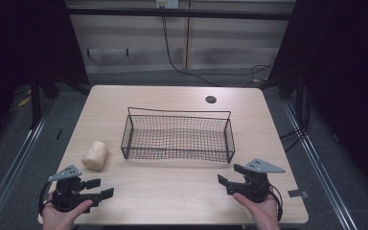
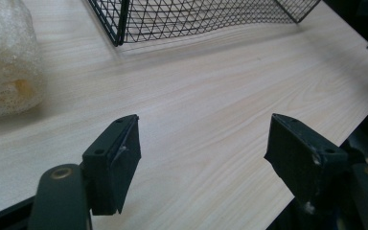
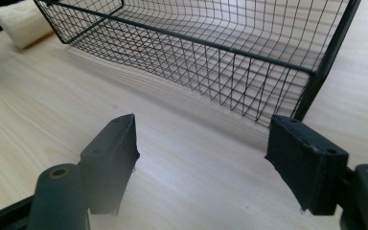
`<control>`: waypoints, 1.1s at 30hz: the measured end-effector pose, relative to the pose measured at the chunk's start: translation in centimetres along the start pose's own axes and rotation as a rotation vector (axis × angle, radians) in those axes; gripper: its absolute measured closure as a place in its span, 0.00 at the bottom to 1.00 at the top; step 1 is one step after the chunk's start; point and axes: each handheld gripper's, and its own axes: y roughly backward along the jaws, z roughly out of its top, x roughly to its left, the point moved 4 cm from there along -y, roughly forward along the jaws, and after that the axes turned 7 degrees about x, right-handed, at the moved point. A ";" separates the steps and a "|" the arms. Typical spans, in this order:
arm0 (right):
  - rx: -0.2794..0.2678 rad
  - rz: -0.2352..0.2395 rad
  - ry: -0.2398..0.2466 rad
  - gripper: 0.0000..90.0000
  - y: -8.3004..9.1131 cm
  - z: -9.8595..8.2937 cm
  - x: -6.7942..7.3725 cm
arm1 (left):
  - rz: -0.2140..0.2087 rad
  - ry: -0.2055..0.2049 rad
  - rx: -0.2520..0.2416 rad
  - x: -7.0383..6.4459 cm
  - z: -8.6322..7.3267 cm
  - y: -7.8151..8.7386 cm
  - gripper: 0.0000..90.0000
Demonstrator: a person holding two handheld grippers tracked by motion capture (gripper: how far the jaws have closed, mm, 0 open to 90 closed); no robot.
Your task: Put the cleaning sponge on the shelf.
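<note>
Resting at lower left of the high view, left gripper (image 1: pixel 98 188), jaws spread wide, nothing between. Same wide gap on right gripper (image 1: pixel 229 175) at lower right. Pale cylindrical sponge roll (image 1: pixel 95 155) lying left of centre, just beside black wire mesh basket (image 1: pixel 177 137), mid-frame.

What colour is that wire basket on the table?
Black, an open wire mesh; the basket shows best in the high view.

Lab recording bay, dark curtains (image 1: pixel 350 72), metal floor rails (image 1: pixel 19 153), trailing cables (image 1: pixel 172 57)
</note>
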 end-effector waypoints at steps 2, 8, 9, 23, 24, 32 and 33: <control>0.024 0.024 -0.050 0.29 -0.1 -0.3 -0.2 | 0.003 0.003 0.005 -0.1 0.1 0.0 0.29; 0.023 0.026 -0.023 0.29 0.4 0.0 0.3 | 0.028 -0.023 -0.002 -0.1 0.2 0.6 0.30; 0.023 0.026 -0.023 0.29 0.4 0.0 0.3 | 0.028 -0.023 -0.002 -0.1 0.2 0.6 0.30; 0.019 0.018 0.004 0.26 1.0 -0.3 0.6 | 0.028 -0.022 -0.014 0.0 1.7 1.2 0.30; 0.012 0.019 0.004 0.26 1.2 -0.3 0.5 | 0.026 -0.022 -0.014 0.1 2.0 1.6 0.28; 0.013 0.016 -0.003 0.26 1.0 -0.2 0.4 | 0.022 -0.004 -0.014 1.2 3.2 3.5 0.26; 0.015 0.016 -0.003 0.25 1.0 -0.2 0.5 | 0.022 -0.004 -0.014 1.2 3.2 3.5 0.26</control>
